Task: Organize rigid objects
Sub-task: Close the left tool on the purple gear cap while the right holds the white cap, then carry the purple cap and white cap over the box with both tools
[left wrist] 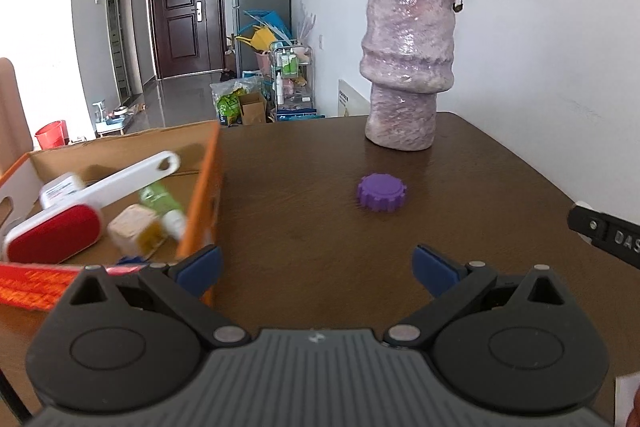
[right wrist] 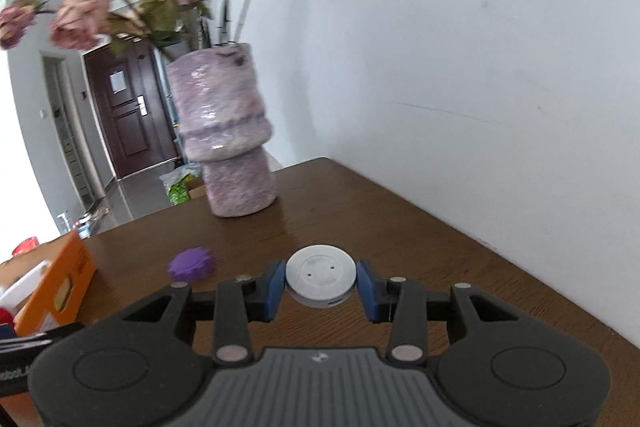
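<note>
A purple gear-shaped cap (left wrist: 380, 193) lies on the brown table (left wrist: 304, 211), ahead of my left gripper (left wrist: 318, 265), which is open and empty. The cap also shows in the right wrist view (right wrist: 191, 264). My right gripper (right wrist: 321, 285) is shut on a white round disc (right wrist: 321, 277), held just above the table (right wrist: 400, 227). An orange cardboard box (left wrist: 200, 187) at the left holds a red and white lint brush (left wrist: 56, 227), a green tube (left wrist: 162, 201), a beige cube (left wrist: 134, 229) and other items.
A tall purple vase (left wrist: 406, 67) with dried flowers stands at the far end of the table near the white wall; it also shows in the right wrist view (right wrist: 224, 135). The right gripper's black body (left wrist: 604, 233) shows at the right edge. The box shows at left (right wrist: 56, 287).
</note>
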Available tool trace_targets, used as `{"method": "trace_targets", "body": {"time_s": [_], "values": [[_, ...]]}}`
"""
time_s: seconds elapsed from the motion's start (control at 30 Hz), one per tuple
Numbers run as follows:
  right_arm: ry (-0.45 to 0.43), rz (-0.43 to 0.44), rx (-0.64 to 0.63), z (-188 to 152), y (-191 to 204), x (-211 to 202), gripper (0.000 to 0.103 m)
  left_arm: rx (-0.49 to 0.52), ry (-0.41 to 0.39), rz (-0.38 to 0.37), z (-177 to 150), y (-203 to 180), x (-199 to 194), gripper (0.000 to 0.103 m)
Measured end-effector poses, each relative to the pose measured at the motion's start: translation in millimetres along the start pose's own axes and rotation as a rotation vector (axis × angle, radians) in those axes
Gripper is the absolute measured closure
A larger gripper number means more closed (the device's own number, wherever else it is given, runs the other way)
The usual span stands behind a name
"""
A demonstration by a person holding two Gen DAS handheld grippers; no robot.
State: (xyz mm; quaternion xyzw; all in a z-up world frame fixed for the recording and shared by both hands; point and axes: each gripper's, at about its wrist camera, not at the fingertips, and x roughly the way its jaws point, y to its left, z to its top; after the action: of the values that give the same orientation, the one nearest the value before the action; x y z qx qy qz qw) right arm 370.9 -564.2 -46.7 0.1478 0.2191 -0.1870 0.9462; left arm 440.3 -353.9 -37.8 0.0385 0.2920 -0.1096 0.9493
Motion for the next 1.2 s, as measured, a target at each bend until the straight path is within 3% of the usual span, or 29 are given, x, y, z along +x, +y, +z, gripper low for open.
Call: {"method": "trace_targets", "body": {"time_s": [0.47, 0.67, 0.77, 0.83, 0.9, 1.2], "values": [[0.018, -0.051, 0.059, 10.2, -29.9, 48.4, 0.065, 0.015, 0.048, 0.019, 37.2, -53.6, 106.6, 0.0], [0.038, -0.079, 0.08, 10.9, -37.4, 65.5, 0.065, -0.018, 0.111, 0.023, 45.1, -54.5, 148.9, 0.0], [0.052, -0.088, 0.095, 11.4, -39.8, 71.5, 0.065, -0.003, 0.103, 0.032, 50.5, -56.7, 160.0, 0.001], [0.051, -0.088, 0.093, 10.6, -39.2, 71.9, 0.065, 0.014, 0.113, 0.031, 51.8, -59.8, 167.9, 0.01], [0.047, -0.093, 0.081, 9.9, -36.3, 72.7, 0.065, 0.029, 0.146, 0.008, 51.1, -62.6, 175.1, 0.046], [0.039, -0.094, 0.066, 8.5, -36.3, 65.9, 0.065, 0.026, 0.091, -0.054, 45.6, -57.2, 146.1, 0.048]]}}
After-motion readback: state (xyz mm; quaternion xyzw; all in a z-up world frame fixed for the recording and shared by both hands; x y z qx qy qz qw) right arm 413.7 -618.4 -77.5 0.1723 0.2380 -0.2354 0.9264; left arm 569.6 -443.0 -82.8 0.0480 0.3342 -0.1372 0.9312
